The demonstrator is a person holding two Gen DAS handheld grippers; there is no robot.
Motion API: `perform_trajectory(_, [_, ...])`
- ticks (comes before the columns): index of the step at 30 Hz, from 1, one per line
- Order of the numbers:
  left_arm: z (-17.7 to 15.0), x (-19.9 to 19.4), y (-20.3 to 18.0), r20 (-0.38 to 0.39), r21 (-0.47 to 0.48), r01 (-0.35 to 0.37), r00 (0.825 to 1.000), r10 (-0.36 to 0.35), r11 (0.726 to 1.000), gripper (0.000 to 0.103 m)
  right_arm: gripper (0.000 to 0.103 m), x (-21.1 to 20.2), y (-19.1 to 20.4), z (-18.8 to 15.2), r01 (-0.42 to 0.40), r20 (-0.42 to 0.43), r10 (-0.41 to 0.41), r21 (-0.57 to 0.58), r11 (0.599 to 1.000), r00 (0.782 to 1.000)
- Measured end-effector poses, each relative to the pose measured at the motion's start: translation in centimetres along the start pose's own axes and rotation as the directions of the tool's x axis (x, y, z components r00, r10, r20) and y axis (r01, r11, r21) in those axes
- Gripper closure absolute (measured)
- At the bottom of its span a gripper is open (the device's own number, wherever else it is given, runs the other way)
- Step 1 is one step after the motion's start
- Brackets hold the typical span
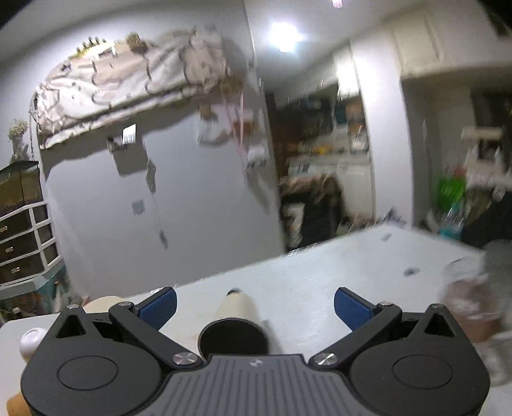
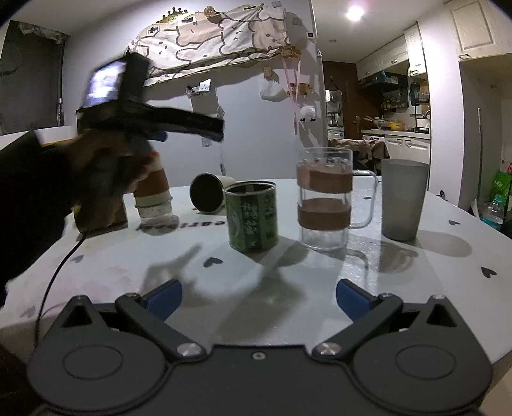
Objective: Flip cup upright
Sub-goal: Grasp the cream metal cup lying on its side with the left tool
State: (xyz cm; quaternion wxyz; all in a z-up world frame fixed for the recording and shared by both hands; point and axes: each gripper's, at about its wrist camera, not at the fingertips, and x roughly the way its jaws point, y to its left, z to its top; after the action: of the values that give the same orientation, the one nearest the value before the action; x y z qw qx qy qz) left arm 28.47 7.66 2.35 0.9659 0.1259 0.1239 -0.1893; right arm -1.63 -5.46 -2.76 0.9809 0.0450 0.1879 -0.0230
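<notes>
A lived-in home, seen from a white table (image 2: 320,307) printed with small hearts. At upper centre, a patterned cloth (image 2: 211,41) pinned across a grey wall. At far right, an open kitchen with white cabinets (image 2: 384,64), a cluttered counter (image 2: 396,128) and a ceiling light (image 2: 354,12). At far left of the left-wrist view, a drawer chest (image 1: 25,240).

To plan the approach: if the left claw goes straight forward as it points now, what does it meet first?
Probably the tipped-over cup, lying on the table between the open left claw fingers; depth is unclear.
</notes>
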Motion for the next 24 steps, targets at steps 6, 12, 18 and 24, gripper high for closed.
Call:
perform_trajectory(6, [-0.2, 7.3, -2.1, -0.175, 0.208, -0.06, 0.98, 0.097, 0.976, 0.001, 0.0, 1.2, -1.9, -0.7, 0.003, -0.033, -0.002, 0.024, 1.0, 0.999])
perform_trajectory(12, [-1.5, 10.9, -2.7, -0.245, 0.343, -0.118, 0.946, 0.21, 0.932, 0.001, 0.0, 2.3, -3.9, -1.5, 0.023, -0.065, -0.02, 0.053, 0.998, 0.998])
perform_trajectory(18, [-2.6, 11.6, -1.6, -0.329, 0.344, -0.136, 0.909, 0.255, 0.929, 0.025, 0.0, 2.7, -4.6, -1.8, 0.023, -0.081, -0.018, 0.061, 0.998, 0.997])
perform_trajectory(24, [-1.6, 10.0, -1.3, -0.379, 0.253, -0.108, 0.903, 0.202, 0.961, 0.025, 0.0, 2.2, -4.3, -1.6, 0.015, -0.07, -0.01, 0.06, 0.998, 0.997])
